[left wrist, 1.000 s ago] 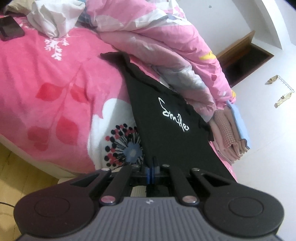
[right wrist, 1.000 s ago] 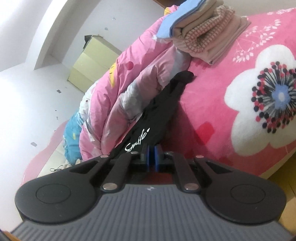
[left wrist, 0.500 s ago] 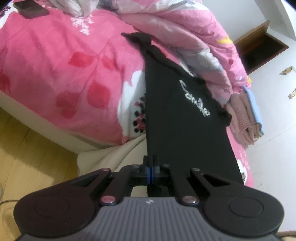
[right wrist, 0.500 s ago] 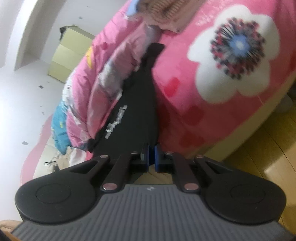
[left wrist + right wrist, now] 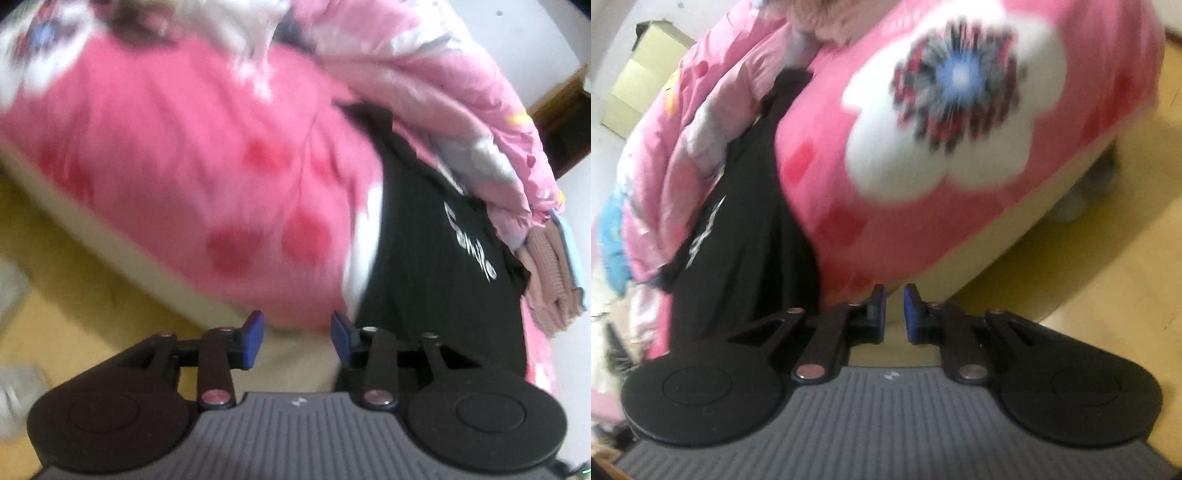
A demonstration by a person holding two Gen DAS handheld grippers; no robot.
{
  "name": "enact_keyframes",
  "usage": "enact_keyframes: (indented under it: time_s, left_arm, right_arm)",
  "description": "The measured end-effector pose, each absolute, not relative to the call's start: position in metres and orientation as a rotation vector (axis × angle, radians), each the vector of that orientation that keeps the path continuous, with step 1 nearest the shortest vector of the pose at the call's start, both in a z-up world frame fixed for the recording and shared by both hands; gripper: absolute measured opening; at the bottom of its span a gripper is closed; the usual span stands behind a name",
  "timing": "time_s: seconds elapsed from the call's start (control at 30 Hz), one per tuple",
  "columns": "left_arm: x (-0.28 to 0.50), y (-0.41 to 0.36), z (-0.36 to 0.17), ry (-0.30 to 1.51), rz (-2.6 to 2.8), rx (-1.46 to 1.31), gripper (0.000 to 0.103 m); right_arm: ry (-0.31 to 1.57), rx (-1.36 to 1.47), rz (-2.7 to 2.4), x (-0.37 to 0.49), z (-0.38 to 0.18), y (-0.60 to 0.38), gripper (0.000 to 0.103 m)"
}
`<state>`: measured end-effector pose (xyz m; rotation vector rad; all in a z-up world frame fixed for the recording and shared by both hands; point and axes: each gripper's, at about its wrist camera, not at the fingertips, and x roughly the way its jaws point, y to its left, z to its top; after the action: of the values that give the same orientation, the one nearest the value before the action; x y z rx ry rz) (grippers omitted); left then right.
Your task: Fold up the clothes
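White script on black shirt [image 5: 436, 236], roughly "Smile", last letters blurred; lying flat on pink floral bed cover [image 5: 207, 155], long axis running from bed's near edge back toward rumpled pink quilt [image 5: 454, 107], hem end draped over edge, folded pile [image 5: 546, 273] just beside far corner. Left tongs [image 5: 297, 338] spread wide, nothing between pads, just off shirt's edge above bed side; right tongs [image 5: 894, 314] parted w/ narrower gap, also empty, beside shirt's other edge. Wood floor [image 5: 1100, 266] open below bed edge.
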<state>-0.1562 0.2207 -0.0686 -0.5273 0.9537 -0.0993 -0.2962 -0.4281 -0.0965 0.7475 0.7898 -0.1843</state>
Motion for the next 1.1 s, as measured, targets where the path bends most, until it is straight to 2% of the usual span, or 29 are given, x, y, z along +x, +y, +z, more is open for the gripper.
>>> enact_keyframes:
  time_s: [0.1,0.27,0.33,0.4,0.57,0.67,0.73,0.77,0.9,0.93,0.97,1.03,1.1]
  left_arm:
    - [-0.104,0.187,-0.064,0.919,-0.179,-0.439,0.048]
    - [-0.017,0.132,-0.055,0.857,-0.310,-0.290,0.049]
    - [0.018,0.109,-0.052,0.831,-0.361,-0.231,0.046]
    - [0.053,0.087,-0.049,0.804,-0.412,-0.171,0.039]
    - [0.122,0.052,-0.072,0.814,-0.409,-0.018,0.037]
    - [0.155,0.049,-0.087,0.802,-0.363,0.044,0.037]
    - [0.174,0.055,-0.093,0.773,-0.326,0.054,0.033]
    - [0.184,0.059,-0.094,0.760,-0.301,0.043,0.034]
    - [0.226,0.076,-0.104,0.721,-0.186,-0.034,0.038]
    - [0.235,0.081,-0.106,0.718,-0.167,-0.071,0.038]
    - [0.241,0.086,-0.107,0.716,-0.154,-0.107,0.038]
    - [0.245,0.096,-0.103,0.702,-0.126,-0.167,0.036]
    - [0.241,0.102,-0.095,0.677,-0.132,-0.184,0.043]
  right_arm:
    - [0.741,0.570,-0.148,-0.259,-0.058,-0.423,0.011]
    - [0.632,0.335,0.100,-0.140,0.001,-0.369,0.011]
    - [0.603,0.262,0.200,-0.087,0.017,-0.345,0.011]
    - [0.626,0.224,0.269,-0.028,0.013,-0.319,0.011]
    - [0.746,0.124,0.376,0.111,-0.015,-0.264,0.011]
    - [0.834,0.061,0.367,0.165,-0.045,-0.251,0.011]
    - [0.873,0.045,0.353,0.199,-0.062,-0.248,0.010]
    - [0.864,0.069,0.350,0.213,-0.066,-0.251,0.007]
    - [0.806,0.150,0.315,0.264,-0.075,-0.265,0.006]
    - [0.786,0.162,0.288,0.273,-0.075,-0.268,0.008]
    - [0.773,0.170,0.252,0.281,-0.077,-0.272,0.017]
    - [0.754,0.223,0.194,0.289,-0.078,-0.284,0.017]
    - [0.733,0.274,0.189,0.284,-0.073,-0.295,0.019]
